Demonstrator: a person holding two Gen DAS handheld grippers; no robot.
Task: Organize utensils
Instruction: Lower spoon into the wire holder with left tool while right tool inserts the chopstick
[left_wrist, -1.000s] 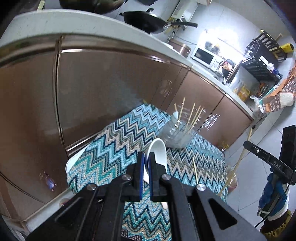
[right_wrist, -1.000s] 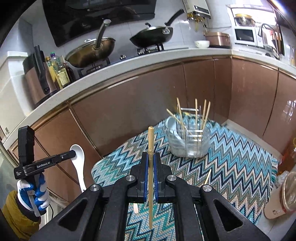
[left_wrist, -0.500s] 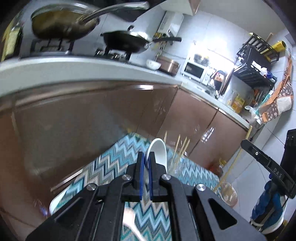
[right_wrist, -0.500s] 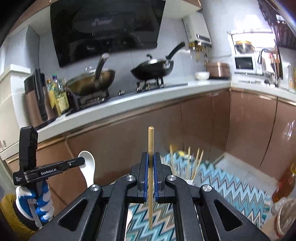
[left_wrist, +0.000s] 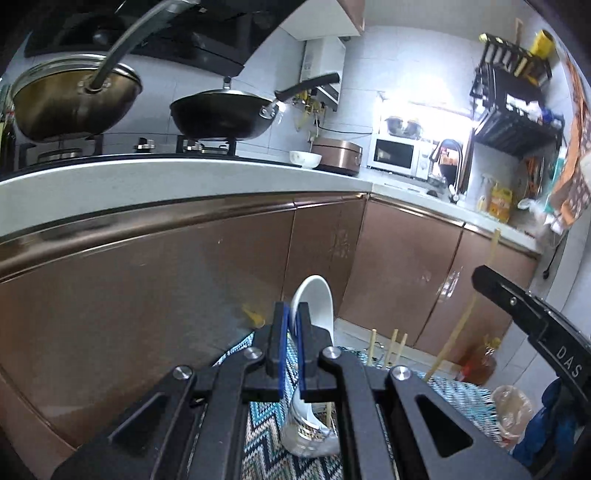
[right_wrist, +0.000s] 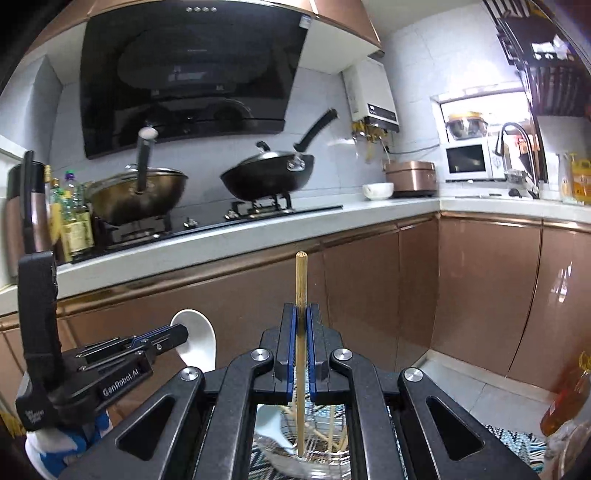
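Left gripper (left_wrist: 291, 325) clenched on white spoon (left_wrist: 314, 306), bowl up; right gripper (right_wrist: 301, 325) grasping upright chopstick (right_wrist: 301, 280).

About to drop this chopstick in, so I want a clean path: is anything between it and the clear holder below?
Nothing visible blocks it. The chopstick, held upright by the right gripper, has its lower end at the clear holder, where other chopsticks and a white spoon crowd the space.
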